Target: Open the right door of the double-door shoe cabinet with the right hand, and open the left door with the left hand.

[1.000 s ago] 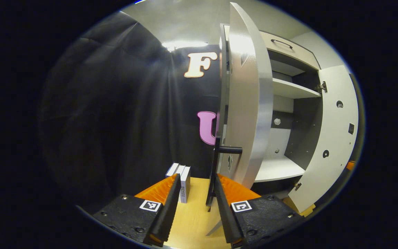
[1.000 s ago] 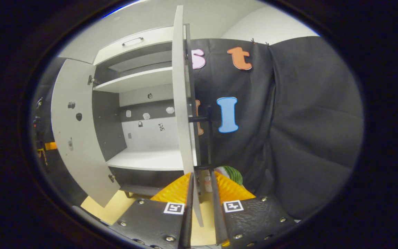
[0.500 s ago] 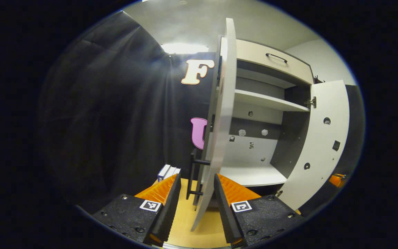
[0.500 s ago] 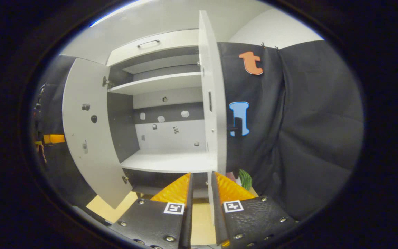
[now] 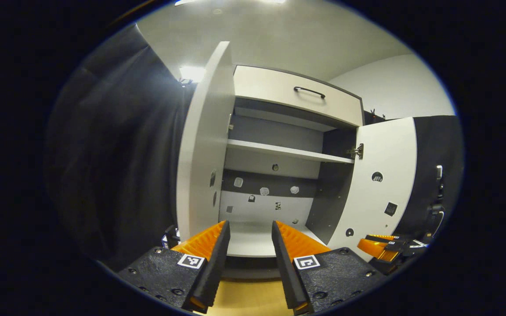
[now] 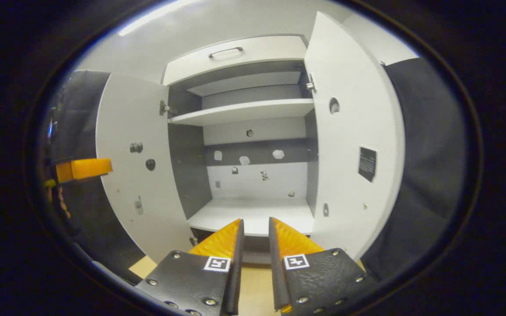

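1. Black cloth wall behind a wooden worktop (image 5: pixel 244 298).
2. Shoe cabinet (image 5: pixel 275 153): left door (image 5: pixel 202 145) and right door (image 6: pixel 349 131) swung wide.
3. Shelf (image 6: pixel 244 112) bare; drawer (image 5: pixel 297 94) above.
4. Left gripper (image 5: pixel 250 232) and right gripper (image 6: pixel 256 228): jaws released, holding nothing.

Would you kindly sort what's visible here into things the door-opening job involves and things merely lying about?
Job: left door, right door, both swung open; left gripper; right gripper.
Lying about: drawer, shelf.
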`<action>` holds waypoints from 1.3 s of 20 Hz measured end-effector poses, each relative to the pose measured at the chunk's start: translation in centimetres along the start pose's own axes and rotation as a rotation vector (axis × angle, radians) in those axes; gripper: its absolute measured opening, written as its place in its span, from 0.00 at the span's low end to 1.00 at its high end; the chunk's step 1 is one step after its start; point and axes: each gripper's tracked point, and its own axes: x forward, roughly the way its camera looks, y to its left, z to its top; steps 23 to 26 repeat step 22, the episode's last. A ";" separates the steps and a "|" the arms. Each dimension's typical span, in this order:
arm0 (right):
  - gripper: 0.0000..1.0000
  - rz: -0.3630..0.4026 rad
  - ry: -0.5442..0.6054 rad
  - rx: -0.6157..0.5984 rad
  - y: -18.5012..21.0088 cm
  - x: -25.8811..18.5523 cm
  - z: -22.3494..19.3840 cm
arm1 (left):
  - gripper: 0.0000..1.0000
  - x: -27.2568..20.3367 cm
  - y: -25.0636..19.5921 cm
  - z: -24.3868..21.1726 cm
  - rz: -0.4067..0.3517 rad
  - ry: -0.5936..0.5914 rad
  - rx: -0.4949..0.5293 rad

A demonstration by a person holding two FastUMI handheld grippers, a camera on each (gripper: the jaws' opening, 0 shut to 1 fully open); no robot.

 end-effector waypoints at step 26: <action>0.97 -0.090 -0.136 0.032 -0.3 2.2 11.0 | 0.96 7.0 -8.4 3.6 -0.025 -0.076 0.081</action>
